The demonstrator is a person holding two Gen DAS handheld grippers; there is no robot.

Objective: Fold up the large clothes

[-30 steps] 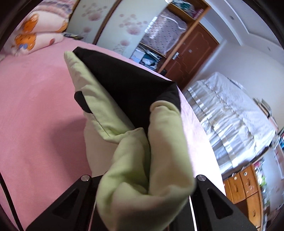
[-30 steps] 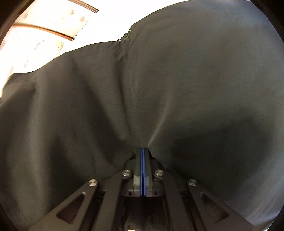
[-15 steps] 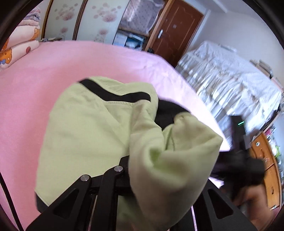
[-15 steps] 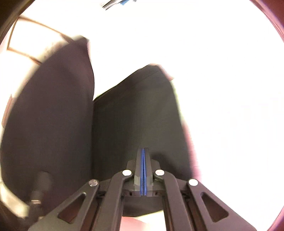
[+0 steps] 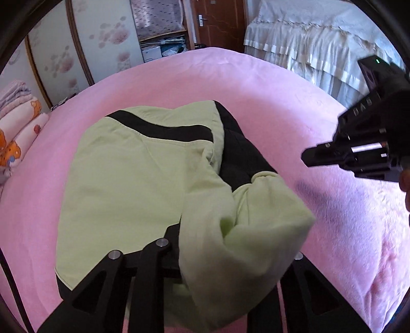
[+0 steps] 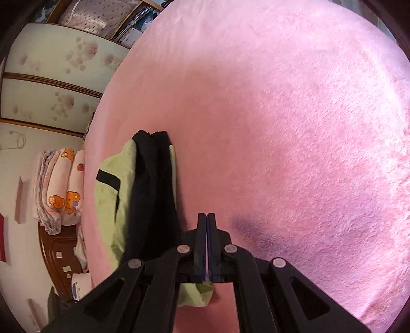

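A light green and black garment [image 5: 133, 179] lies folded on the pink bed [image 5: 256, 84]. My left gripper [image 5: 205, 256] is shut on a bunched green sleeve end [image 5: 246, 246] that drapes over and hides its fingers. My right gripper [image 6: 206, 217] is shut and empty, its blue-edged pads pressed together, just right of the garment [image 6: 143, 194] and above the bed [image 6: 282, 128]. It also shows in the left wrist view [image 5: 358, 151], at the right above the bed.
Folded blankets [image 5: 15, 128] lie at the bed's far left. A wardrobe with flowered sliding doors [image 5: 102, 38], a brown door [image 5: 217, 20] and a second, white-covered bed [image 5: 307, 38] stand behind. A brown cabinet [image 6: 61, 256] stands beside the bed.
The garment has come down from hanging in the air to lie on the bed. My right gripper has let go of the black cloth and moved off to the right.
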